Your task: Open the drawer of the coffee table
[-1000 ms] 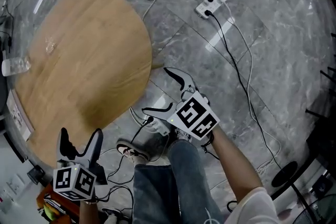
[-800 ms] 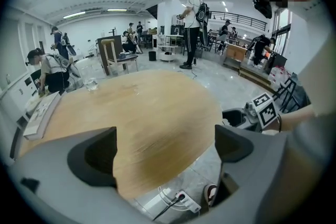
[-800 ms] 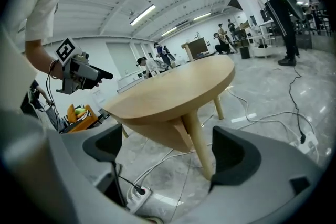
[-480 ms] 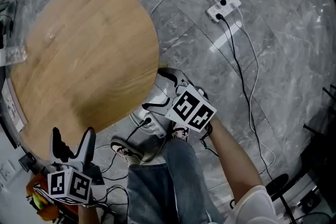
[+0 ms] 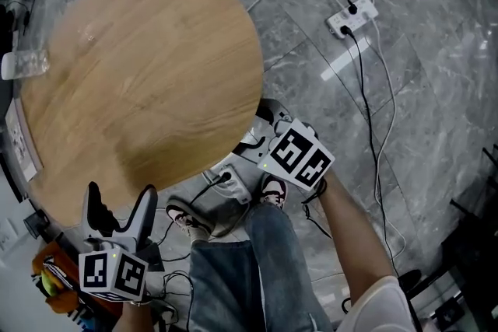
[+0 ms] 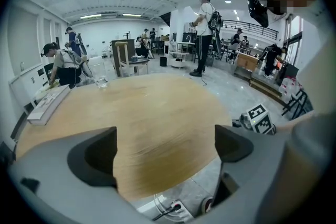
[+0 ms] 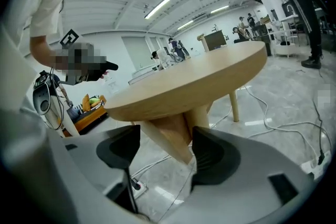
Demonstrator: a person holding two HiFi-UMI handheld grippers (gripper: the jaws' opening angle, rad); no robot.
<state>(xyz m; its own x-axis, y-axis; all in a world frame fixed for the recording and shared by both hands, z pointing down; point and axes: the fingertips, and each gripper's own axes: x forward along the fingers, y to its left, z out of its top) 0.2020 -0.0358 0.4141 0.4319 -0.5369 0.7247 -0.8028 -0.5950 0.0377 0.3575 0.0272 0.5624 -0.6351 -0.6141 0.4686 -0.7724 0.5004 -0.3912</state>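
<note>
A round wooden coffee table (image 5: pixel 148 66) fills the upper left of the head view. My right gripper (image 5: pixel 253 132) reaches under its near right edge, and the tabletop hides part of the jaws. In the right gripper view (image 7: pixel 165 147) the jaws are closing, with a slanted wooden piece (image 7: pixel 168 131) under the tabletop (image 7: pixel 199 78) between them; I cannot see the pads pressing on it. No drawer front is plain to see. My left gripper (image 5: pixel 120 202) hovers open over the table's near edge, empty, with the tabletop (image 6: pixel 131 113) ahead of it (image 6: pixel 165 147).
A white power strip (image 5: pixel 352 15) with cables lies on the grey marble floor at the upper right. Another strip (image 5: pixel 229 183) and cables lie by my shoes (image 5: pixel 187 218). A clear bottle (image 5: pixel 23 64) lies at the table's left edge. A slim table leg (image 7: pixel 234 105) stands behind.
My right gripper has sunk and slid in under the table's edge, and its jaws have narrowed. The left gripper has stayed about where it was.
</note>
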